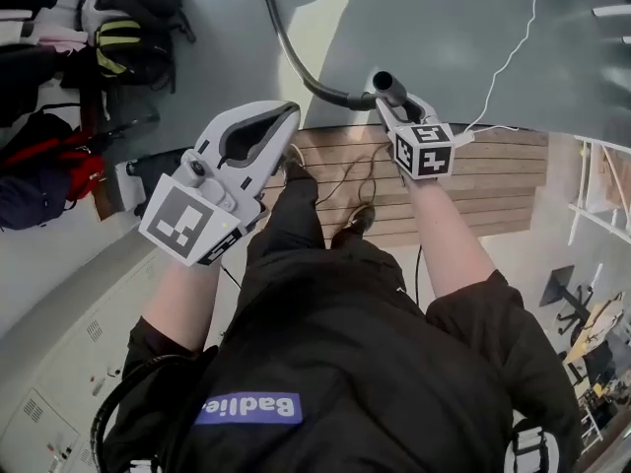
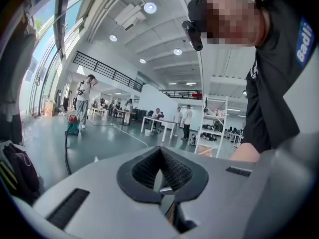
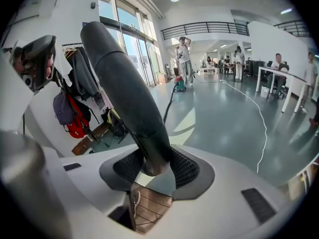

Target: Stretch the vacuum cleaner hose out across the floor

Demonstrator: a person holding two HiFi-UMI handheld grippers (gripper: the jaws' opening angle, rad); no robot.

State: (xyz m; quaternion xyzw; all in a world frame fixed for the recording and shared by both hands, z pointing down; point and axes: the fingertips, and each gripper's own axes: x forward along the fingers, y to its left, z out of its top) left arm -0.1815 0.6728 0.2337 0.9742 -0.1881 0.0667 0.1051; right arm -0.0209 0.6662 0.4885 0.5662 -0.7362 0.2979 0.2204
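**Pulling the Hose Out Long**

The right gripper (image 3: 157, 167) is pinching the hard black end tube (image 3: 124, 83) of the vacuum cleaner hose (image 1: 286, 52) between its bumpy rubber pads. From there the bendy hose is curving away ahead of the gripper, over the shiny grey floor (image 1: 434, 28), toward the little vacuum cleaner (image 3: 178, 85) far off. The left gripper (image 2: 160, 153) is hanging beside it, jaws pressed together on nothing.

The tube is looking smooth and round, so a hard tug could make it slip out. The cleaner may roll closer instead of the hose going straight. The thin white cable (image 1: 513, 52) lying near could get caught.
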